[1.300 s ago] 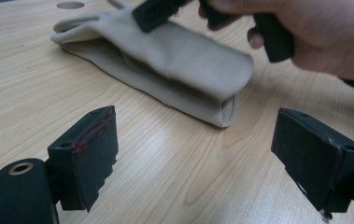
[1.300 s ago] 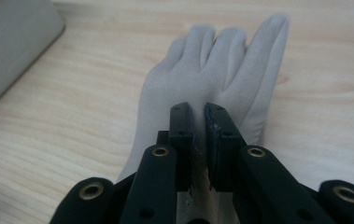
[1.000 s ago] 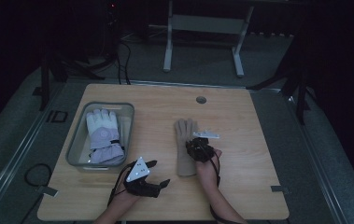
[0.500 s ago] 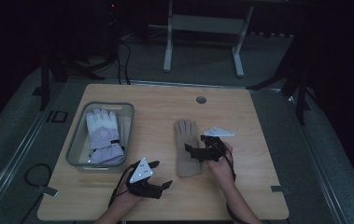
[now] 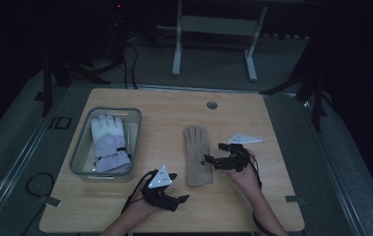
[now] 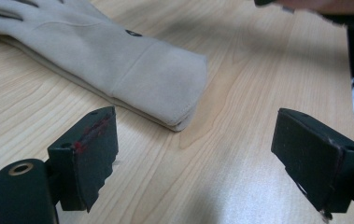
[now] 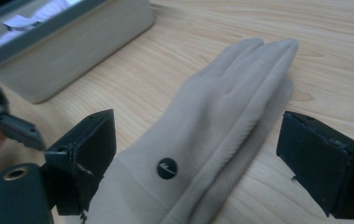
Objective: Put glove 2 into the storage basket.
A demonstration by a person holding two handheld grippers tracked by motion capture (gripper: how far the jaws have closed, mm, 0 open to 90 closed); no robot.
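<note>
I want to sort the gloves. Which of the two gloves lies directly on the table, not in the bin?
The beige glove: it lies flat on the bare wood beside the right gripper. The white and lilac glove lies inside the grey bin.

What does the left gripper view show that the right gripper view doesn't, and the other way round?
The left gripper view takes in the tan glove's cuff end lying flat on the wooden table, with the left gripper open short of it. The right gripper view takes in the glove's fingers, the grey bin beyond them, and the right gripper, whose jaws have just been opening, astride the glove without pressing it. Both share the glove, its round dark badge and the table.
</note>
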